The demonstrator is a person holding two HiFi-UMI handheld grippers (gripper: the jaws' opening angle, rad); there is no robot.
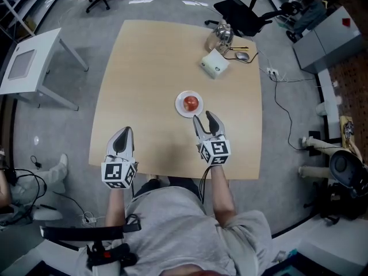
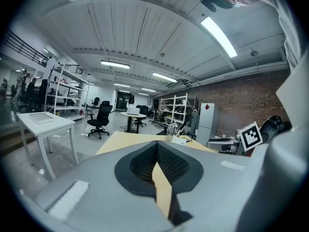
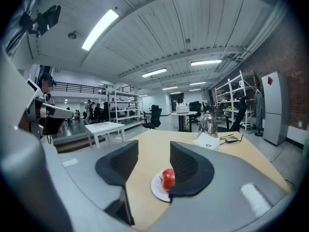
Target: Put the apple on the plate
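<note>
A red apple (image 1: 191,103) rests on a small white plate (image 1: 180,108) near the middle of the light wooden table (image 1: 149,68). My right gripper (image 1: 204,118) hovers just on the near side of the plate, open, with nothing between its fingers. In the right gripper view the apple (image 3: 167,179) and plate (image 3: 157,190) lie beyond the jaws of the right gripper (image 3: 153,153), partly hidden by the right finger. My left gripper (image 1: 122,135) is over the table's near left edge, shut and holding nothing; the left gripper view shows the left gripper (image 2: 157,146) with its pads meeting at the tips.
A white box (image 1: 214,63), a glass dome (image 1: 223,32) and a computer mouse (image 1: 242,56) stand at the table's far right. A black office chair (image 1: 244,13) is behind that corner. A white side table (image 1: 31,62) stands to the left on the grey floor.
</note>
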